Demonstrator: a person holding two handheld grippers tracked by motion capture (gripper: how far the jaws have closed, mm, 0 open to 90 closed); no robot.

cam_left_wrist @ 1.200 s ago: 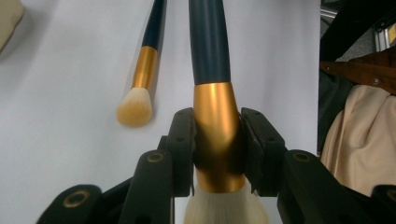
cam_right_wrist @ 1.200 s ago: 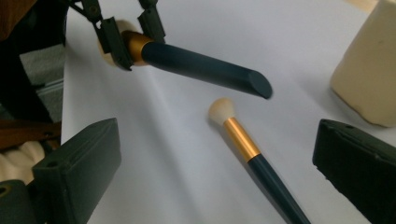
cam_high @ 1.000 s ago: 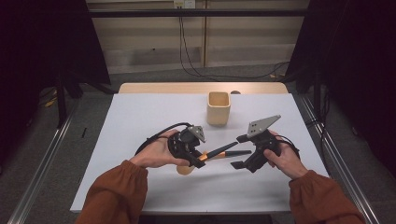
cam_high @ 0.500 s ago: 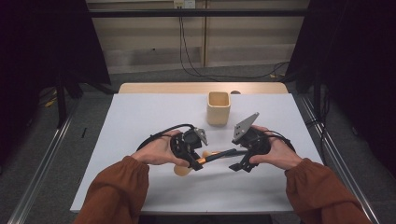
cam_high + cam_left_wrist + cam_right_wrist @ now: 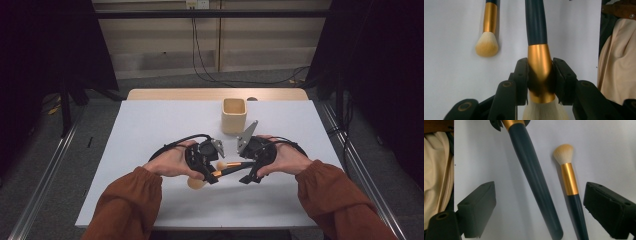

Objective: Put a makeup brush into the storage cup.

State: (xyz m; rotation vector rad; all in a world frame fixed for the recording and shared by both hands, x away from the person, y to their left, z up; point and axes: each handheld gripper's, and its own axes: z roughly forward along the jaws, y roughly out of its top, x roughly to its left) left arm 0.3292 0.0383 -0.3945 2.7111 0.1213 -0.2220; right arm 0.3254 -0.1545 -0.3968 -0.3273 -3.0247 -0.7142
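Left tongs [image 5: 540, 75] clamped on gold ferrule of big brush [image 5: 537, 30], bristles cut off at frame bottom. Right tongs [image 5: 539, 212] apart, just been closing, big brush's dark handle and small brush [image 5: 569, 182] both between jaws, pads touching neither. Small brush lies on white table [image 5: 150, 125]. Farther back, wooden cup [image 5: 234, 115]; inside not visible.

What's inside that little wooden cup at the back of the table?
From the high view the wooden cup looks empty near its rim, but its own walls hide the bottom. Both makeup brushes are outside it: one clamped in the left gripper, the smaller brush lying on the table.
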